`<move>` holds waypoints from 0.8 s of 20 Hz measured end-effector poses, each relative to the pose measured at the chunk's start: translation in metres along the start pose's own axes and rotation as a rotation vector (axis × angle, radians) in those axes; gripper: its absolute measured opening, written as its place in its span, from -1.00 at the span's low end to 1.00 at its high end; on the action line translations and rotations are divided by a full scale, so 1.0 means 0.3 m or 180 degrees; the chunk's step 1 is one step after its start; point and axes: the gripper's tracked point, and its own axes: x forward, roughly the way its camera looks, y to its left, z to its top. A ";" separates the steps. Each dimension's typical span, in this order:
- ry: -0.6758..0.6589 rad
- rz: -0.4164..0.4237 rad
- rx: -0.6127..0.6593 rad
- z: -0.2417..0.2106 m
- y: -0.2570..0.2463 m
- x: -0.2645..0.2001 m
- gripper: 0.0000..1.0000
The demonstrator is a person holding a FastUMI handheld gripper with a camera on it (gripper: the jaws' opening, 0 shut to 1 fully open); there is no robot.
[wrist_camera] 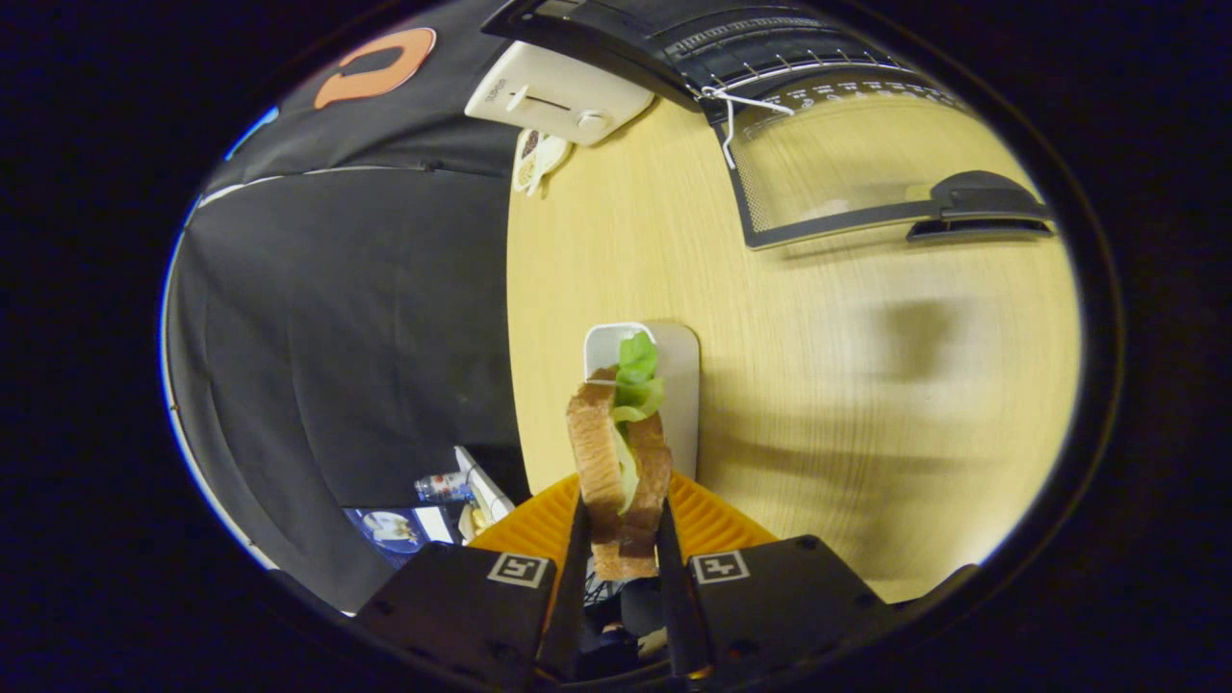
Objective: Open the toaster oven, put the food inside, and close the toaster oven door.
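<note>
My gripper [622, 544] is shut on a sandwich [616, 462], two brown bread slices with green lettuce sticking out at its far end. The sandwich stands on edge between both fingers, lifted over the wooden table [866, 385]. Far beyond the fingers the toaster oven [674, 38] stands with its glass door [847, 164] folded down flat onto the table. A wire rack [760, 91] shows at the oven's mouth, and the door's dark handle [982, 207] points toward me.
A white tray [674, 385] lies on the table just behind the sandwich, and an orange ribbed mat [707, 525] sits under the fingers. A white pop-up toaster [553, 94] stands left of the oven, with a small packet [534, 159] beside it. The table edge runs along the left.
</note>
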 end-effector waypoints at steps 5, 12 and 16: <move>-0.0099 0.0010 -0.0219 -0.017 0.103 -0.106 -0.25; -0.0479 0.0400 -0.0297 -0.016 0.254 -0.317 -0.26; -0.1051 0.0508 -0.0066 0.095 0.217 -0.495 -0.26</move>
